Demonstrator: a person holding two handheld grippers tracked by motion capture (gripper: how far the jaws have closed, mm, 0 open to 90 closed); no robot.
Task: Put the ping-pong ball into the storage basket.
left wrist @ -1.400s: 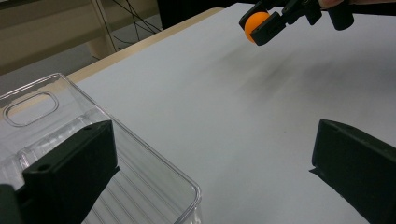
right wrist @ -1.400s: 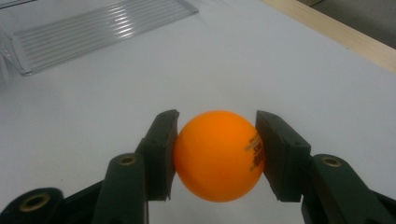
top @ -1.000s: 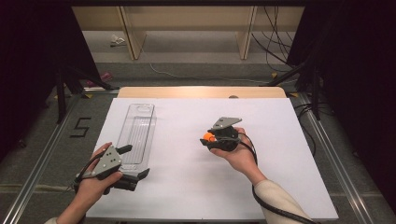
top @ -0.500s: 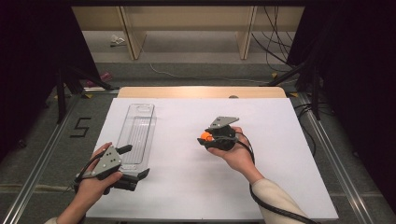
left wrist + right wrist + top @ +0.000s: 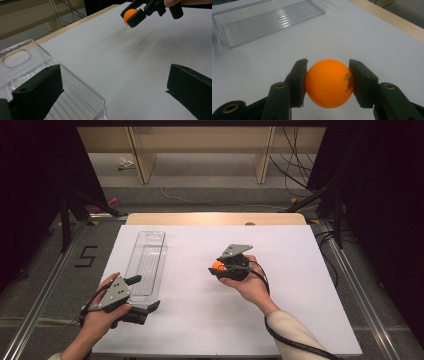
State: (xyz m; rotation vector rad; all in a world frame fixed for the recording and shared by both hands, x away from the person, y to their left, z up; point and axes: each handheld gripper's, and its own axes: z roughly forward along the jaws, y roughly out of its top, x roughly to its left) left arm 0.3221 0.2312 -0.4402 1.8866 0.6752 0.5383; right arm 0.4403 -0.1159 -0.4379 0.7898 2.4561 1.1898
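An orange ball (image 5: 329, 86) sits pinched between the two black pads of my right gripper (image 5: 328, 75), which is shut on it. Seen from above, that gripper (image 5: 216, 266) holds the ball (image 5: 217, 265) a little above the white table, right of centre. A clear plastic tray (image 5: 147, 262) lies lengthwise at the left and looks empty. My left gripper (image 5: 144, 293) is open at the tray's near end. In the left gripper view, the tray's near corner (image 5: 82, 100) lies between the wide-apart jaws without being pressed, and the ball (image 5: 129, 15) shows farther off.
The white table sheet (image 5: 300, 320) has a wooden edge (image 5: 215, 218) at the back. Metal rails run along both sides. A black "5" mark (image 5: 86, 256) lies on the floor at the left. Cables and stands are beyond the table.
My right gripper with the ball has shifted slightly left, toward the tray. The left gripper has stayed where it was.
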